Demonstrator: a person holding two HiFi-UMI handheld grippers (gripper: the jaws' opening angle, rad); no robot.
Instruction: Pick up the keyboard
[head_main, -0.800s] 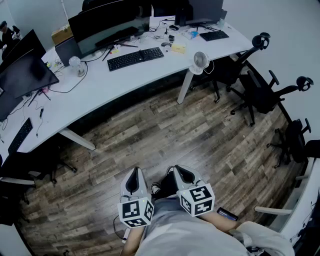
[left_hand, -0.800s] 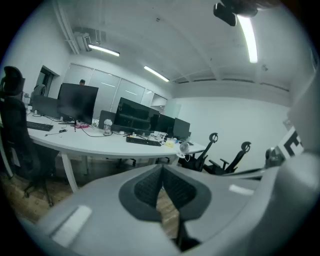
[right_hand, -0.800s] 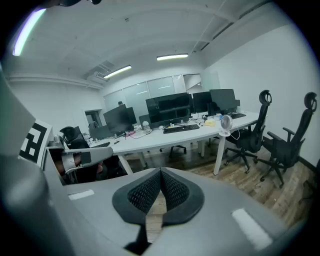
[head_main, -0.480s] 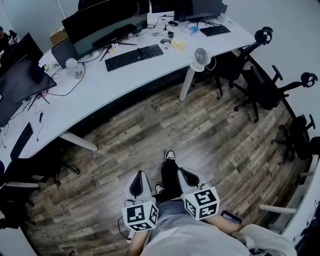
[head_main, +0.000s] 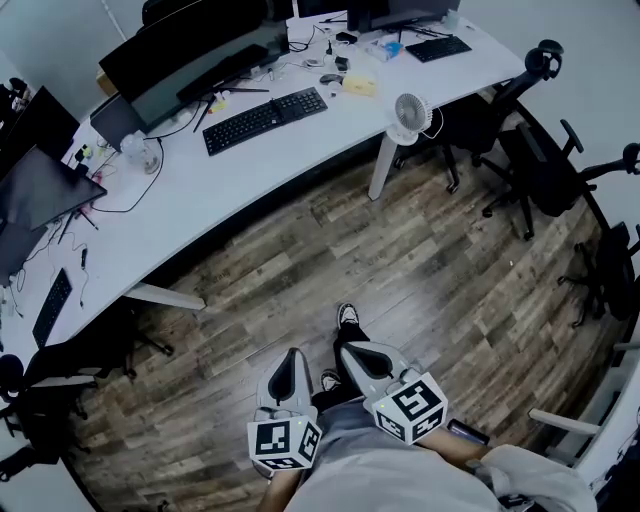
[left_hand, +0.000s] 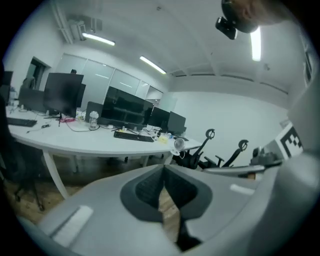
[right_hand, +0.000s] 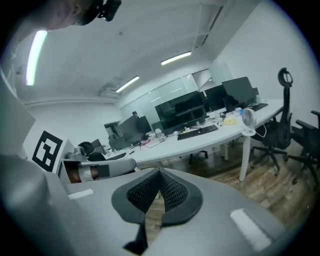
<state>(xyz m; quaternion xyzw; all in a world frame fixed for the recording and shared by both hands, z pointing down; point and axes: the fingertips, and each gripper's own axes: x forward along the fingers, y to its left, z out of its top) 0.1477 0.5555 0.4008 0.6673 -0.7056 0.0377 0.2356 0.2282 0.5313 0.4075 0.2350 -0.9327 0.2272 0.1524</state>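
Note:
A black keyboard (head_main: 265, 118) lies on the long white curved desk (head_main: 190, 195), in front of a wide dark monitor (head_main: 190, 55). It also shows far off in the left gripper view as the keyboard (left_hand: 133, 135) and in the right gripper view as the keyboard (right_hand: 198, 131). My left gripper (head_main: 291, 358) and right gripper (head_main: 352, 350) are held side by side close to my body, over the wooden floor and well short of the desk. Both are shut with their jaws meeting at the tips, and nothing is held in either.
A small white fan (head_main: 406, 115) stands at the desk's front edge to the right of the keyboard. Black office chairs (head_main: 545, 165) crowd the right side. Another keyboard (head_main: 438, 47) lies at the far right end, and one more (head_main: 52, 305) at the left. Desk legs (head_main: 383, 165) reach the floor.
The desk has shifted up and left in the head view as the person steps forward, one shoe now showing ahead. Both grippers stay shut and low.

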